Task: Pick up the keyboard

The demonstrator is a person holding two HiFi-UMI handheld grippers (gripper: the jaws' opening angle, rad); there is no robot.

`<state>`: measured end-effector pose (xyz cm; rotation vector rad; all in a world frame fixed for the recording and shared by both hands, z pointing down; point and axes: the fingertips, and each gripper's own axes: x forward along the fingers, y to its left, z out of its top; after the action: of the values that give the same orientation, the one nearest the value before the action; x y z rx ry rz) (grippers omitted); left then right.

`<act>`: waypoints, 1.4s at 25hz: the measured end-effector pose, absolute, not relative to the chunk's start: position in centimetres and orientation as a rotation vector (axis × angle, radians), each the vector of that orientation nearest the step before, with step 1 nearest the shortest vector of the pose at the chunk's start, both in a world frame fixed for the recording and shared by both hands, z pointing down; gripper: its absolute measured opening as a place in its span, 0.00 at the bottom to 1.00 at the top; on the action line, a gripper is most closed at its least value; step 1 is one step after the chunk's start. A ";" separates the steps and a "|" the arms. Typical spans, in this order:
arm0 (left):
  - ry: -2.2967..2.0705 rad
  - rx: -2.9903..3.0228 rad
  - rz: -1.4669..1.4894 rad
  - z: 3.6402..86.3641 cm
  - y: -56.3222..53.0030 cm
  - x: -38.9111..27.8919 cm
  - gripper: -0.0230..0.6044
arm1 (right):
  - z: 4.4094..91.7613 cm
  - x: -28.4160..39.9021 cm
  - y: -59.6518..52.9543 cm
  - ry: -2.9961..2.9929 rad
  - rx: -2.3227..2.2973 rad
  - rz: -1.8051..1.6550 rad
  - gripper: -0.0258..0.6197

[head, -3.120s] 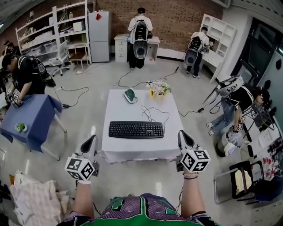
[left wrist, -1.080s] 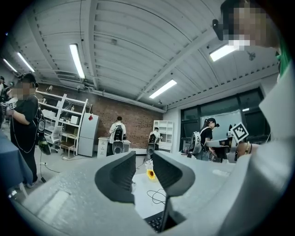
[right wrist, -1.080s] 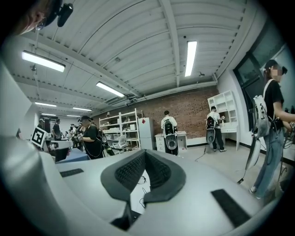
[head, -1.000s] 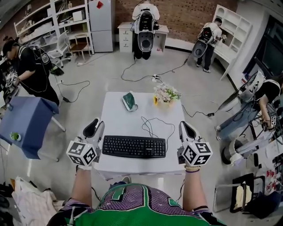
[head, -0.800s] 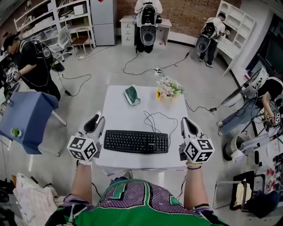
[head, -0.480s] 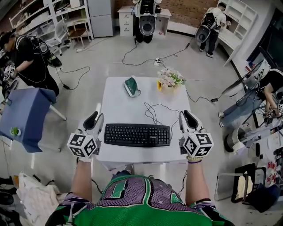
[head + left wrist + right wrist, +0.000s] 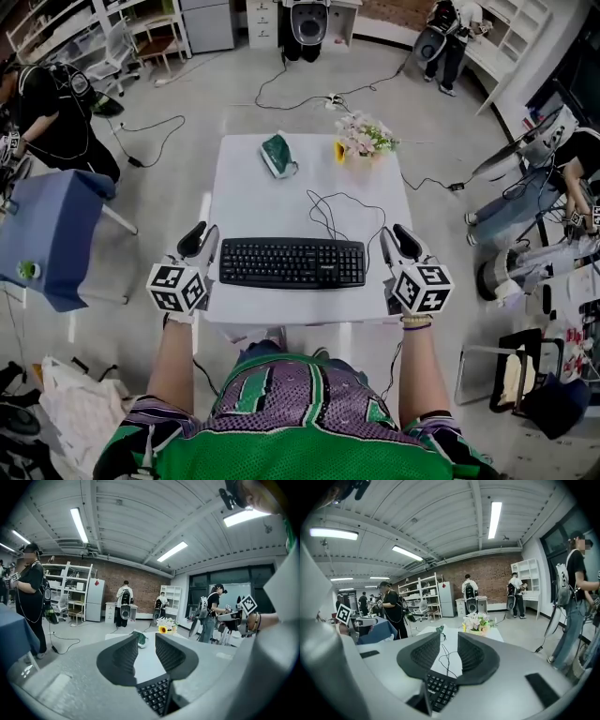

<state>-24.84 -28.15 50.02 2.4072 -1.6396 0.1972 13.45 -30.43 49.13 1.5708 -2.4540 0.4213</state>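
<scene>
Now both forearms reach up-frame, parallel; left gripper point(image 7: 201, 234) and right gripper point(image 7: 395, 234) flank the keyboard point(image 7: 292, 262) mid-frame. Left jaws stand apart, empty; right jaws have just been opening, nothing gripped between them.

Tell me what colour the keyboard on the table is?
The keyboard is black. The head view shows it best.

The keyboard point(image 7: 292, 262) is black and so is its cable point(image 7: 328, 211), both against a white table point(image 7: 281, 202). There's a dark green bundle point(image 7: 278, 155), and pink-and-white flowers point(image 7: 367, 136) with one yellow bloom. The person's jersey point(image 7: 281, 412) is green and purple.
</scene>
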 end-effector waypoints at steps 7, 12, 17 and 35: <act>-1.555 2.318 0.297 56.8 -28.0 -26.0 0.22 | 55.2 13.2 -30.3 -2.363 1.508 0.521 0.20; -1.513 2.236 0.342 61.1 -28.0 -26.9 0.22 | 59.1 13.0 -30.3 -2.320 1.470 0.607 0.20; -1.460 2.193 0.440 65.0 -28.3 -27.0 0.22 | 63.2 13.3 -30.6 -2.265 1.440 0.705 0.21; -1.394 1.991 0.561 74.8 -27.8 -28.4 0.22 | 75.1 14.6 -30.5 -2.063 1.372 1.025 0.23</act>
<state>-28.40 -27.76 74.84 1.9905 -1.3944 0.5605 14.64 -30.46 75.09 1.3719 -2.0626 1.0254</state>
